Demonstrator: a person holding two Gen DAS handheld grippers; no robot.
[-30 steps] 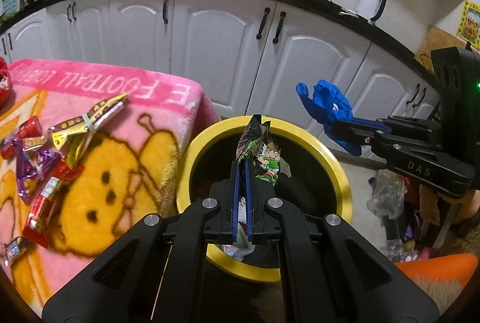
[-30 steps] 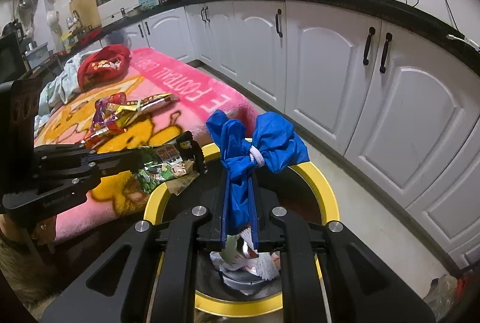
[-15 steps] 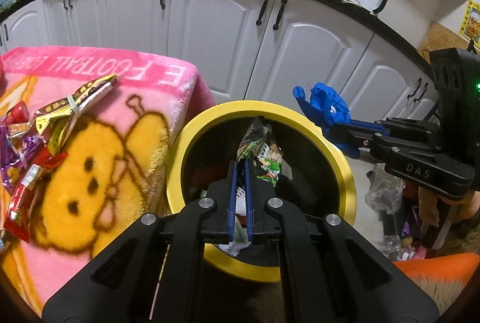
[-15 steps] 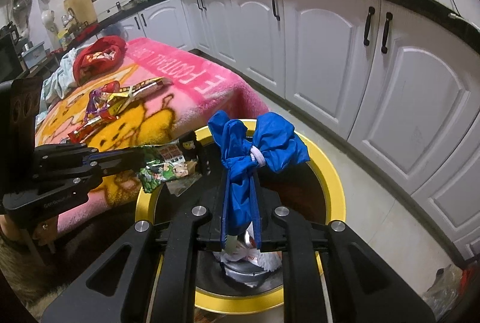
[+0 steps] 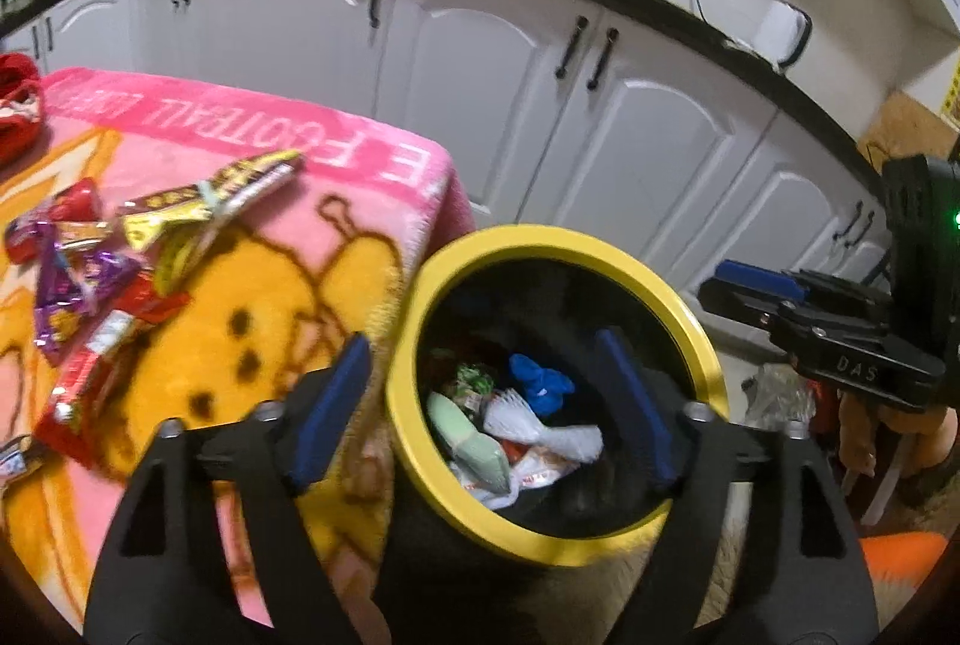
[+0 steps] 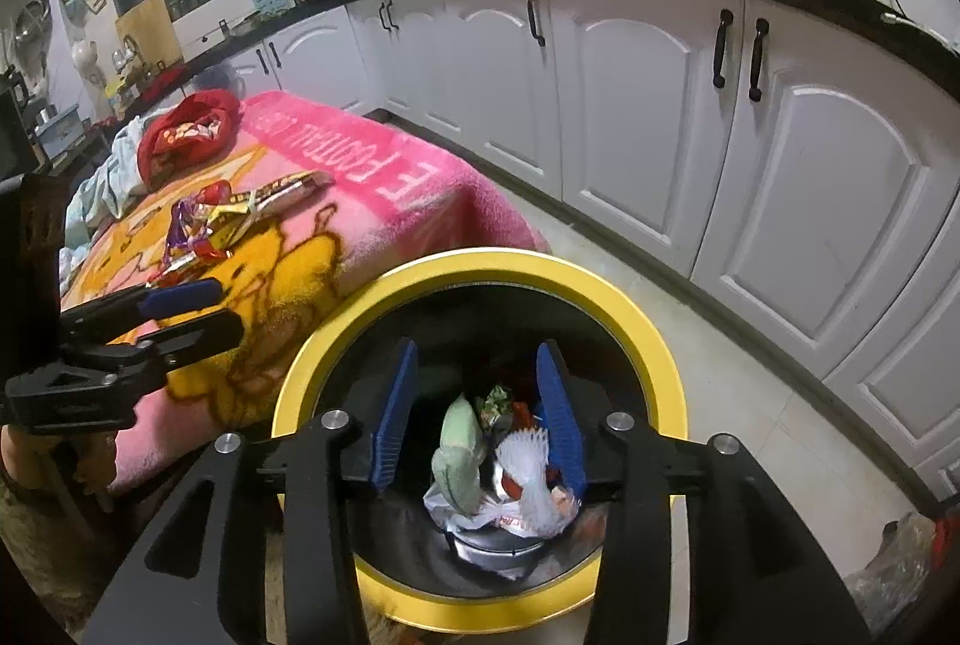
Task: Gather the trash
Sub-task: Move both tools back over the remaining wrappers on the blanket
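The left gripper (image 5: 486, 399) sits low in the middle of its own picture, above the yellow-rimmed bin (image 5: 420, 321). Its jaws have just been opening and now stand wide apart with nothing between them. The blue fingers (image 5: 333, 399) sit on each side of the bin's mouth.

The right gripper (image 6: 480, 417) is low in the middle of its picture, over the same bin (image 6: 654, 345). Its jaws have just been opening too. They are partly open and hold nothing.

Down inside the bin lie the blue glove (image 5: 540, 384), the green snack wrapper (image 5: 474, 381), a pale green packet (image 5: 465, 429) and a white plastic bag (image 5: 540, 441). The blue glove is beside the green wrapper.

At the left of both pictures is a pink and yellow blanket (image 5: 270, 297). More candy wrappers (image 5: 90, 285) lie in a heap on it, well apart from the bin. A red cloth (image 6: 186, 135) sits at the far end of the blanket, in the upper left. White cabinets (image 6: 630, 105) run across the top.
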